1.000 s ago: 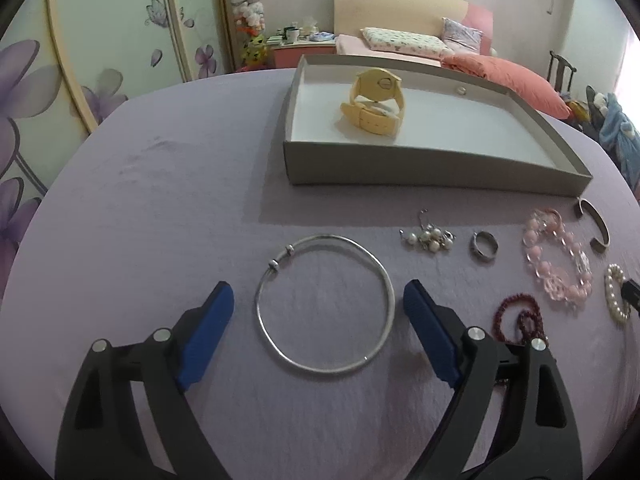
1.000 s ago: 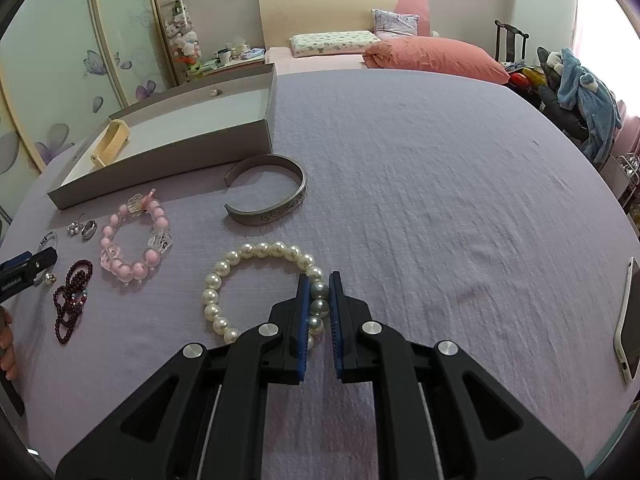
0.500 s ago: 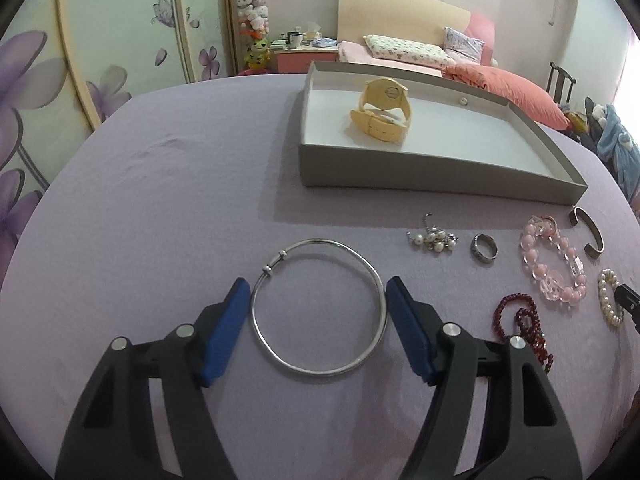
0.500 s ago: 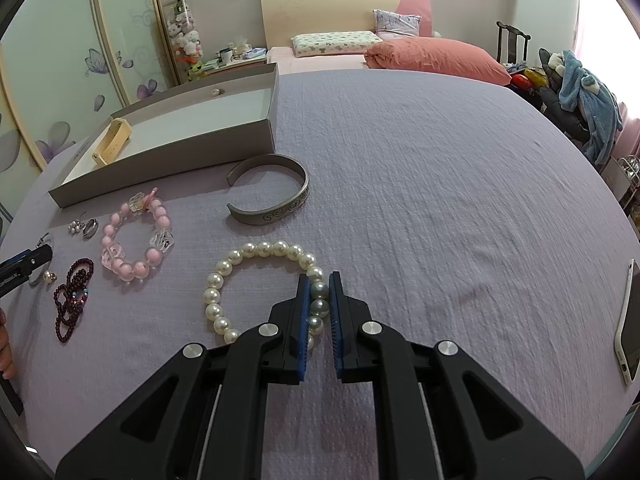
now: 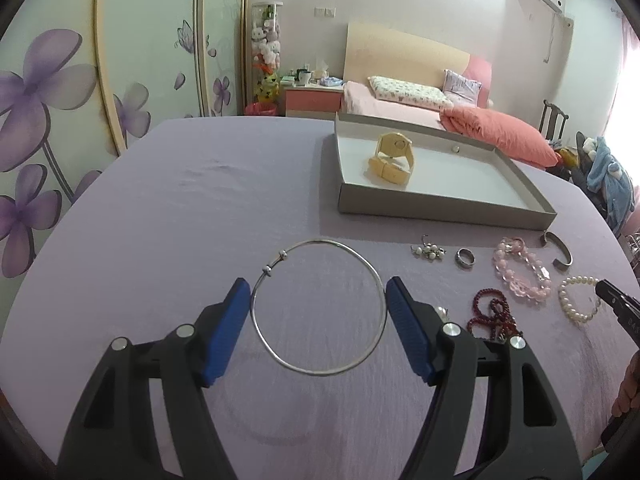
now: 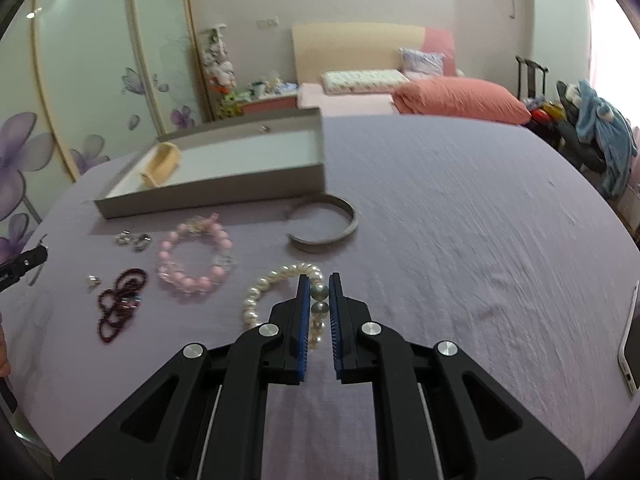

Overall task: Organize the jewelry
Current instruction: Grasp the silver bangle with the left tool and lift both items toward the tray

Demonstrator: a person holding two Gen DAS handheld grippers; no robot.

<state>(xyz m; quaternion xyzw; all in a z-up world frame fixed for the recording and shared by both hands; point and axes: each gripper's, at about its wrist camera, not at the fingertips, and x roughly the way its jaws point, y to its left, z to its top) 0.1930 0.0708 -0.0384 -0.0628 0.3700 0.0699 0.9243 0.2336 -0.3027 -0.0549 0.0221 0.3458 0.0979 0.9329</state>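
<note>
Left gripper (image 5: 318,300): jaws wide, straddling the silver wire bangle (image 5: 318,307), blue pads (image 5: 230,330) just outside the hoop on both sides, apparently touching or nearly so. It holds nothing yet. The hoop is thin and springy, so I'd close slowly and evenly; it'll likely ovalise or pop up if squeezed fast. Keep the fingertips low on the purple cloth (image 5: 200,208) so the wire seats on the pads rather than skating under them. The clasp beads sit ahead-left of the left pad; avoid pinching there.

Right gripper (image 6: 319,304): jaws nearly closed on the near arc of the pearl bracelet (image 6: 276,284), two pearls between the pads. The rest of the loop trails ahead-left. Whether it's off the cloth I can't tell; the frame is motion-blurred.

The grey tray (image 5: 440,206) is ahead-right of the left gripper and ahead-left of the right one, with a yellow watch (image 5: 394,160) already inside.

Both tools are pitched down, low over the cloth.
</note>
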